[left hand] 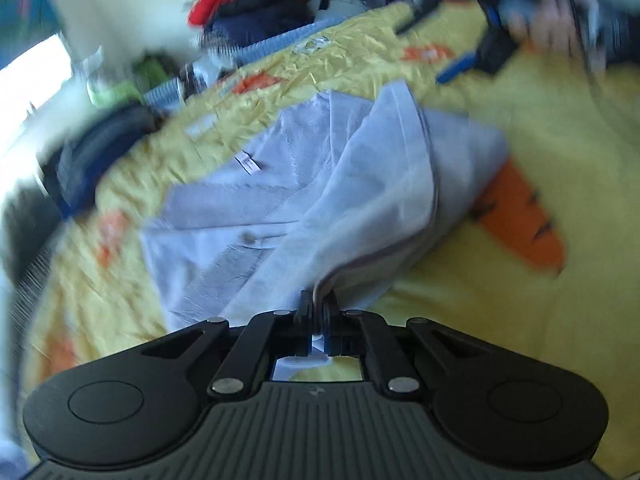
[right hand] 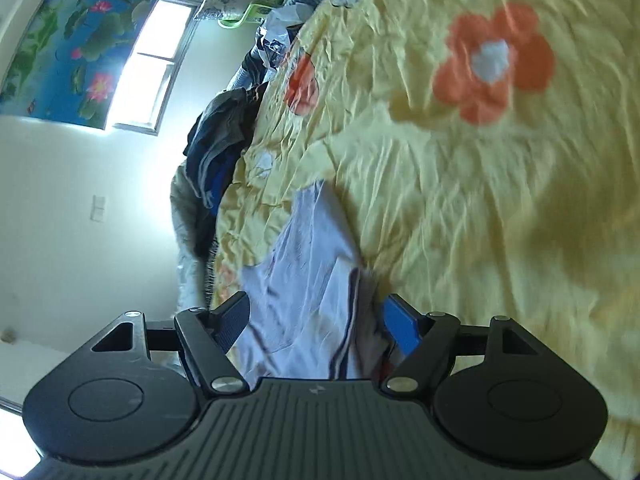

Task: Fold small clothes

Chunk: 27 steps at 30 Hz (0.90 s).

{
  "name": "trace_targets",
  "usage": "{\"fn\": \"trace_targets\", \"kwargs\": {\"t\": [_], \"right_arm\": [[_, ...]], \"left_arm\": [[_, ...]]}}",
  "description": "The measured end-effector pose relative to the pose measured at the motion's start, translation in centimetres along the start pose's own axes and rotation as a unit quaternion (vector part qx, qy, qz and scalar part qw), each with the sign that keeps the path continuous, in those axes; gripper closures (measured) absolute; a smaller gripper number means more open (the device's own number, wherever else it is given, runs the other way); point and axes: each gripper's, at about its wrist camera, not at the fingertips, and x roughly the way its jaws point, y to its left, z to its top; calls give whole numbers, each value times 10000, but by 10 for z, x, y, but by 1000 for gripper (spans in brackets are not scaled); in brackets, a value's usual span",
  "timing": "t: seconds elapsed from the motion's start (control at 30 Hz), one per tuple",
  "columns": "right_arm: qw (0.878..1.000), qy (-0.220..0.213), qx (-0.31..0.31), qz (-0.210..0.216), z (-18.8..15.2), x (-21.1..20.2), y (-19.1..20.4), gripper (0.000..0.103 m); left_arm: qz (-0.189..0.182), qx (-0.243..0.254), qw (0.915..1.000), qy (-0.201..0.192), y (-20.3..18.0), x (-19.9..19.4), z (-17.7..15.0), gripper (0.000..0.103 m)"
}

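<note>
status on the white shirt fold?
Done: nothing finished; the white shirt lies rumpled on the yellow bedspread. In hand: left claw shut on its striped hem, lifting it over. Right claw open around the fabric. Left: complete the folds, flatten.

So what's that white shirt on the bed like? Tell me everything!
The white shirt is small and looks like soft, thin cotton. It has a little white tag and what seems to be a button near the middle, plus a dark stripe along one hem. It lies crumpled on the yellow flowered bedsheet, part of it folded over itself. The left gripper is shut on one lifted edge. In the right wrist view it shows between the open fingers of the right gripper; contact there is unclear.
</note>
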Motion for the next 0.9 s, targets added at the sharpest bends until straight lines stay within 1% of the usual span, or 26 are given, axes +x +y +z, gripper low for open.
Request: {"fn": "trace_targets", "kwargs": {"t": [0.03, 0.07, 0.1, 0.13, 0.17, 0.23, 0.37, 0.5, 0.57, 0.6, 0.63, 0.7, 0.73, 0.77, 0.8, 0.83, 0.9], "right_arm": [[10000, 7, -52, -19, 0, 2, 1, 30], [10000, 39, -85, -1, 1, 3, 2, 30], [9999, 64, -125, -4, -1, 4, 3, 30], [9998, 62, -170, -17, -2, 4, 3, 30], [9998, 53, -208, -27, -3, 4, 2, 30], [9998, 75, -161, -11, -7, 4, 0, 30], [9997, 110, -208, 0, -12, 5, -1, 30], [9996, 24, -270, -48, -1, 5, -2, 30], [9974, -156, -641, -292, 4, 2, 3, 30], [9941, -231, -963, -449, 4, 1, 8, 30], [9881, -293, -1398, -575, 3, 1, 13, 30], [9680, -329, -2346, -833, -5, 3, 26, 30], [9564, -245, -2753, -945, -9, 6, 30, 30], [9477, -138, -3013, -1046, -13, 10, 33, 30], [9410, -13, -3191, -1131, -17, 14, 34, 30], [9364, 115, -3309, -1160, -20, 19, 36, 30], [9288, 246, -3496, -1207, -25, 27, 39, 29]], "left_arm": [[-171, -189, 9997, -67, 7, -5, 2, 98], [-257, -325, 9991, -111, 13, -11, 3, 98], [-240, -414, 9987, -176, 17, -15, 4, 98], [-192, -441, 9985, -245, 19, -19, 5, 98], [-118, -357, 9989, -275, 20, -19, 6, 98], [122, -252, 9993, -253, 23, -15, 8, 98], [364, -139, 9987, -323, 38, -5, 24, 98], [438, -275, 9976, -466, 64, 7, 52, 98], [424, -449, 9969, -497, 78, 17, 63, 98], [449, -579, 9962, -474, 85, 24, 68, 98], [495, -748, 9951, -418, 93, 31, 71, 98], [476, -1113, 9922, -288, 108, 44, 75, 98], [547, -1279, 9900, -250, 115, 50, 75, 98], [581, -1467, 9872, -220, 125, 57, 74, 98], [605, -1734, 9828, -190, 136, 62, 73, 98], [607, -2064, 9765, -148, 148, 68, 71, 98], [500, -2620, 9638, -34, 167, 79, 64, 98]]}}
